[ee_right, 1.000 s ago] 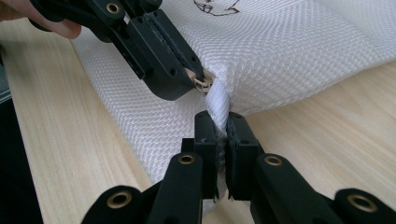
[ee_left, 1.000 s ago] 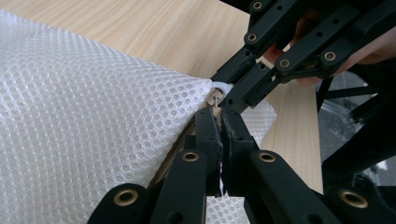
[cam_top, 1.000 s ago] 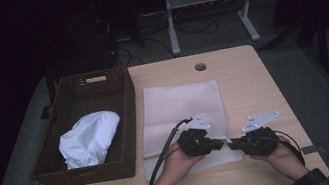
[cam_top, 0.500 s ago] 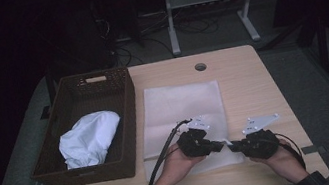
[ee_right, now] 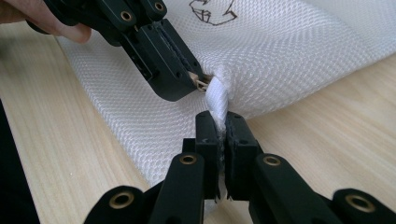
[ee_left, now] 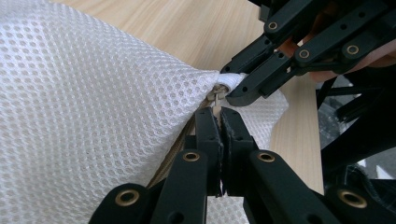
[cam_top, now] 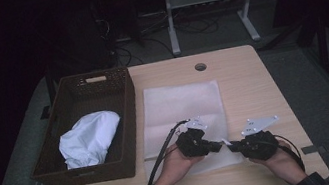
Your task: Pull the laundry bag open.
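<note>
Mesh laundry bag (cam_top: 181,115), zipper unopened: left gripper (ee_left: 219,114) clamping the zipper pull (ee_left: 215,99), right gripper (ee_right: 222,122) pinching the corner tab (ee_right: 217,100), pulling yet to come.

I see my 2 grippers: the left gripper (cam_top: 216,145) and right gripper (cam_top: 234,147) are black linkage arms with brass-coloured rivets, each carrying a grey three-cornered plate and trailing a black cable. My sleeves are dark.
</note>
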Available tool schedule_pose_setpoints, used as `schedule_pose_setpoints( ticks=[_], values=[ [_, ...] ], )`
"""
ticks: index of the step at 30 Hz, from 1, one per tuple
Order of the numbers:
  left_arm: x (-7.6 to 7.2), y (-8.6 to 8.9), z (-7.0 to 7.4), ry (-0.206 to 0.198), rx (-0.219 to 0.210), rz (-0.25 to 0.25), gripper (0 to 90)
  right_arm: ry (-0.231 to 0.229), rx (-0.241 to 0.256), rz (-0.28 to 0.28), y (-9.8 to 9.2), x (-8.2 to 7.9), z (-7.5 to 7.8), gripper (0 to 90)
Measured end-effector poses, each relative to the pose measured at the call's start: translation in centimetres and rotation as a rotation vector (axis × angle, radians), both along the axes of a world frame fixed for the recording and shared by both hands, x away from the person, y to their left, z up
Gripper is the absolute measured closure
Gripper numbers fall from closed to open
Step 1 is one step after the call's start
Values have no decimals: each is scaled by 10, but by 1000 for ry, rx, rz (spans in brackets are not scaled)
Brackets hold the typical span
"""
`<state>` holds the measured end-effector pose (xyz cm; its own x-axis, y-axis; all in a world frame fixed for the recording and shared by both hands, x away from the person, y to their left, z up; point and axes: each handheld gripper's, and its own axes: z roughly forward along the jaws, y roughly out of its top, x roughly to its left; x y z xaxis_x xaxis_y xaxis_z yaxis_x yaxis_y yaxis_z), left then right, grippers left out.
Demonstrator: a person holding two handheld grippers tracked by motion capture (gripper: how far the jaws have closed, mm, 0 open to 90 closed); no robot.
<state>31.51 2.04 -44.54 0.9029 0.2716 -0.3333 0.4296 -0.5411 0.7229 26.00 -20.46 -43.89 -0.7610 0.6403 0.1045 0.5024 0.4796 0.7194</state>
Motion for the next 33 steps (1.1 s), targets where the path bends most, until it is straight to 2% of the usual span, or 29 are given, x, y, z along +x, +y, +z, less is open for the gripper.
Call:
schedule_pose_setpoints(
  ticks=[1,2,3,5,11,13,16,21,26,29,31,33],
  values=[
    [-1,-1,-1,5,0,-4,884,11,-4,13,0,1,-1,845],
    [-1,-1,0,7,2,-12,884,2,-16,33,-1,2,-2,829],
    [-2,-2,1,-11,20,-23,884,-23,-32,59,-1,1,-2,799],
    [-5,-2,2,-38,42,-46,883,-29,-45,109,-4,2,-1,710],
    [-12,-8,2,-59,82,-120,882,-16,-5,194,-10,9,-4,545],
    [-13,-8,3,-57,78,-128,882,-1,-5,232,-10,11,-6,523],
    [-14,-7,5,-66,81,-135,882,2,-10,269,-7,12,-9,579],
    [-12,-5,8,-58,67,-121,882,3,-20,277,-4,10,-8,806],
    [-10,-2,8,-16,71,-90,883,11,-18,254,1,8,-6,840],
    [-7,2,6,17,51,-77,885,-6,-11,237,0,6,-4,848],
    [-7,2,6,10,53,-73,886,-22,-24,232,0,4,-2,850],
    [-7,2,6,16,51,-69,886,-18,-29,229,1,4,-2,851]
  ],
)
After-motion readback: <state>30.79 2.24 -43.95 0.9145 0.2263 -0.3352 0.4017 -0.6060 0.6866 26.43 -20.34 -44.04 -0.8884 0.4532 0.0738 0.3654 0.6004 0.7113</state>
